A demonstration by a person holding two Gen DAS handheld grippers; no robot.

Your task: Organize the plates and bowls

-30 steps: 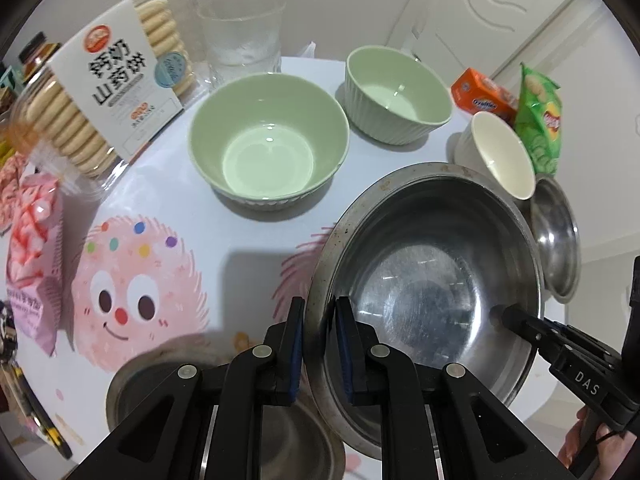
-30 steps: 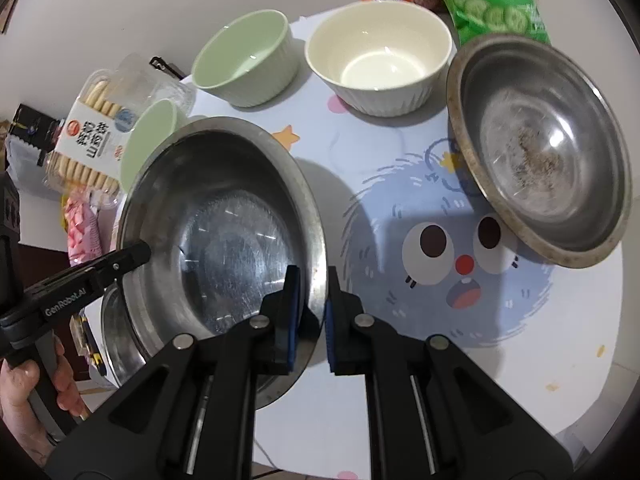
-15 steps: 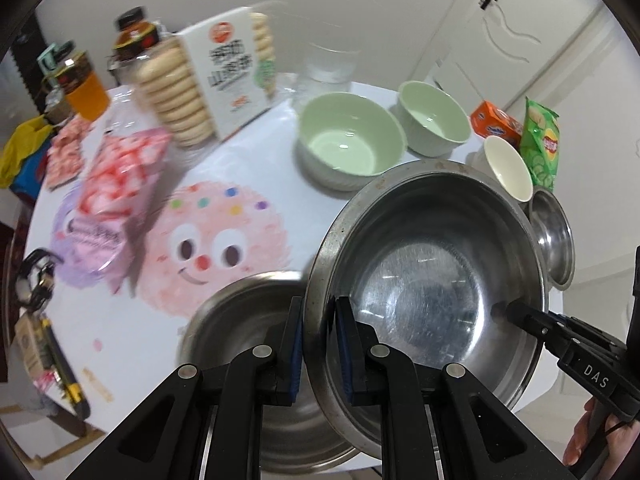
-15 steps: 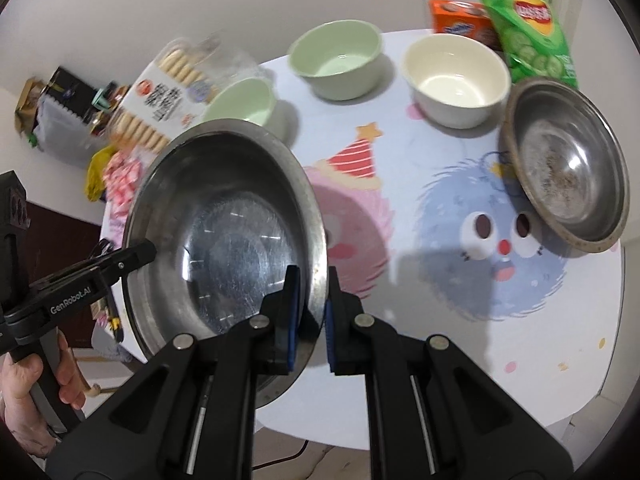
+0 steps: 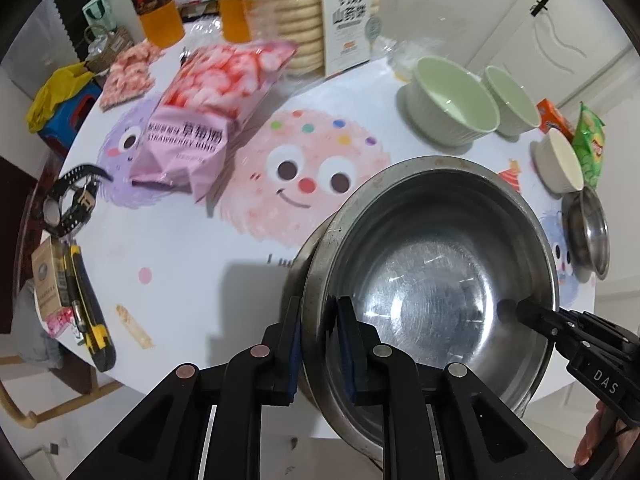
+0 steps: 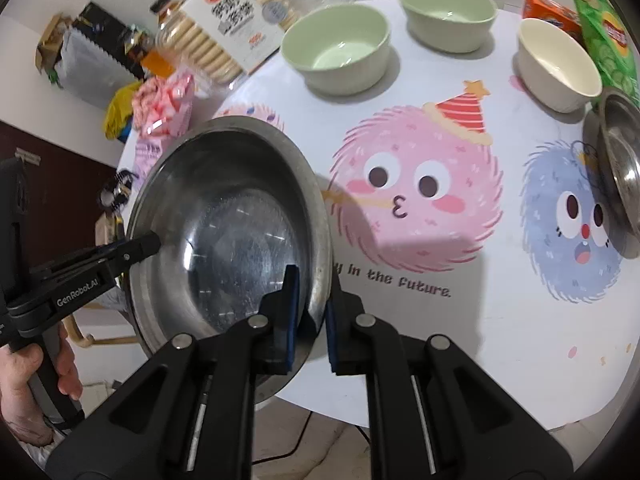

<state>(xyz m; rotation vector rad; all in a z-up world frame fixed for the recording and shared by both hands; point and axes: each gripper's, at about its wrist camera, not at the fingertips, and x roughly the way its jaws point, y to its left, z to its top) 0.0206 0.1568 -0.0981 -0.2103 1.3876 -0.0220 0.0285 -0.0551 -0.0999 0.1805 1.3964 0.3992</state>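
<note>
the left gripper [image 5: 318,328] and the right gripper [image 6: 310,304] each pinch opposite rims of the large steel bowl [image 5: 432,280], fingers narrow and clamped on the metal, holding it tilted above the near left edge of the table [image 6: 460,320]. another steel rim shows just under it in the left wrist view. two green bowls [image 6: 338,52] and a cream bowl [image 6: 558,64] stand along the far side; a smaller steel bowl [image 6: 618,172] sits at the right edge. a biscuit pack [image 5: 320,20] lies far left.
</note>
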